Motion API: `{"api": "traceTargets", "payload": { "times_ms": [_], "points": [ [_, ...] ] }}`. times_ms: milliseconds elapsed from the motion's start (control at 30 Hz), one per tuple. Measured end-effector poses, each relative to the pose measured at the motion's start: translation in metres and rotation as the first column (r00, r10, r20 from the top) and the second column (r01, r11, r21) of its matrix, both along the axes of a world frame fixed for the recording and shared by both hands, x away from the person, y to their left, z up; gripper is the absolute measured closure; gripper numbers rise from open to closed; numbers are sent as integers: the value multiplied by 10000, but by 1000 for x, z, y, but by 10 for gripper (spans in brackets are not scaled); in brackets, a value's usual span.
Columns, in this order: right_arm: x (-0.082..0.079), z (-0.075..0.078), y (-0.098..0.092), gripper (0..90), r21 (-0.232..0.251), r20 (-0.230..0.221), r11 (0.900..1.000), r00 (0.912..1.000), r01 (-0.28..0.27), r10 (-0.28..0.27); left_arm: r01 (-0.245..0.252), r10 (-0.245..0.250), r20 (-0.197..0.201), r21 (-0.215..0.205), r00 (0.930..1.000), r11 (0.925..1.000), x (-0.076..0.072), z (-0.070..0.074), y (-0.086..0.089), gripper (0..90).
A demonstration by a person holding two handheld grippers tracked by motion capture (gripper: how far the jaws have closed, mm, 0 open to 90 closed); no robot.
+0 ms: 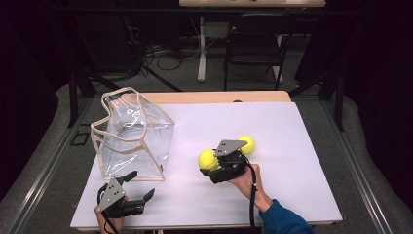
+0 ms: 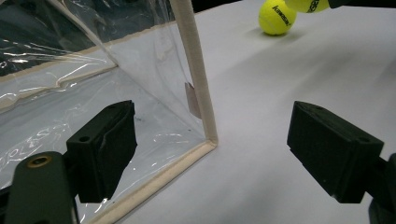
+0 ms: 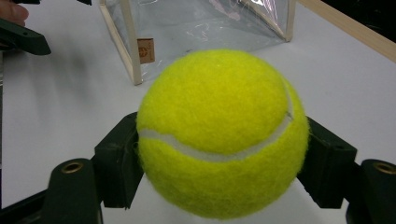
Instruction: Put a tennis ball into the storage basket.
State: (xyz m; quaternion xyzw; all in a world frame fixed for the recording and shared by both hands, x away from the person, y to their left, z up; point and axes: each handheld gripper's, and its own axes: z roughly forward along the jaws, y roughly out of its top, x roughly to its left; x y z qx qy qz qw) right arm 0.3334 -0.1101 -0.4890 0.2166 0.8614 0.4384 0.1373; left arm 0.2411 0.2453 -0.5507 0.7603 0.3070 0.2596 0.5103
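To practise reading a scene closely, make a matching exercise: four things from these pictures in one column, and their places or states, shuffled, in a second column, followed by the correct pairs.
Things
1. right gripper
2. left gripper
3. clear bag
4. loose tennis ball

States
A. lies bare on the white table
B. jaws apart, nothing between the pads
C. stands upright, top open
D. shut on a held tennis ball

Pairs: 1-D, 2-B, 3-C, 4-A

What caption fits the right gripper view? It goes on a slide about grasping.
Right gripper shut on a yellow tennis ball, with the clear bag standing beyond on the white table.
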Motion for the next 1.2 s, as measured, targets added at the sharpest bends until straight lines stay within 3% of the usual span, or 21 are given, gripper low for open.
{"api": "traceTargets", "payload": {
  "times_ms": [500,1200],
  "points": [
    [6,4,8,255,63,-40,9999,9999,-100,100,7,-7,-15,-11,10000,10000,1,0,0,160],
    [16,21,18,256,154,79,9997,9998,-195,193,54,-54,-19,-29,10000,10000,2,-1,-1,160]
  ]
}}
